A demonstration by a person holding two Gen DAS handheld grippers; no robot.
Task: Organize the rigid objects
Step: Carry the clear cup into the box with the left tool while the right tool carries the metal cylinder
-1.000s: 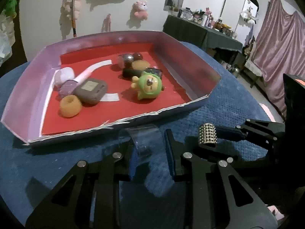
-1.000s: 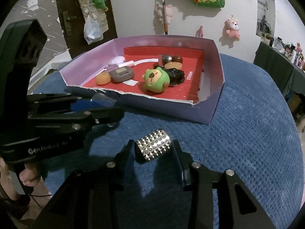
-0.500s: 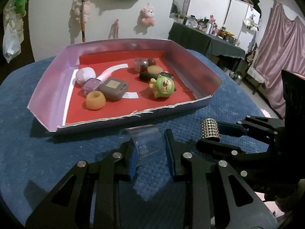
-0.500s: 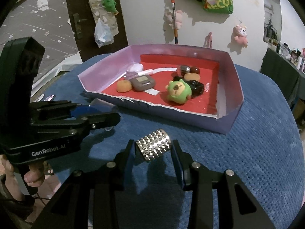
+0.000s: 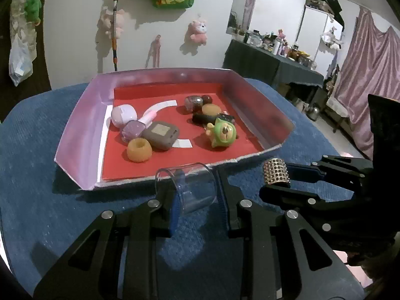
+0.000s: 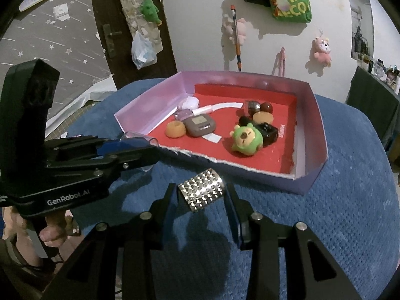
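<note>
My left gripper (image 5: 197,192) is shut on a clear plastic cup (image 5: 187,187), held on its side just above the near edge of a purple box (image 5: 82,115) with a red floor. My right gripper (image 6: 202,195) is shut on a silver studded cylinder (image 6: 202,190), held over the blue cloth in front of the box. It shows at the right in the left wrist view (image 5: 276,172). The left gripper and cup show at the left in the right wrist view (image 6: 140,140). The box holds a green toy (image 5: 222,135), a grey device (image 5: 161,135), an orange ring (image 5: 138,150) and several small items.
The box sits on a round table under a blue cloth (image 6: 337,212). Its near wall is low and torn (image 6: 190,153). A dark side table with bottles (image 5: 272,60) and a pink curtain (image 5: 370,75) stand at the right. A door (image 6: 130,37) is behind on the left.
Both grippers have risen and pulled back a little from the box, each keeping its object. The box now looks farther away and more of the room shows.
</note>
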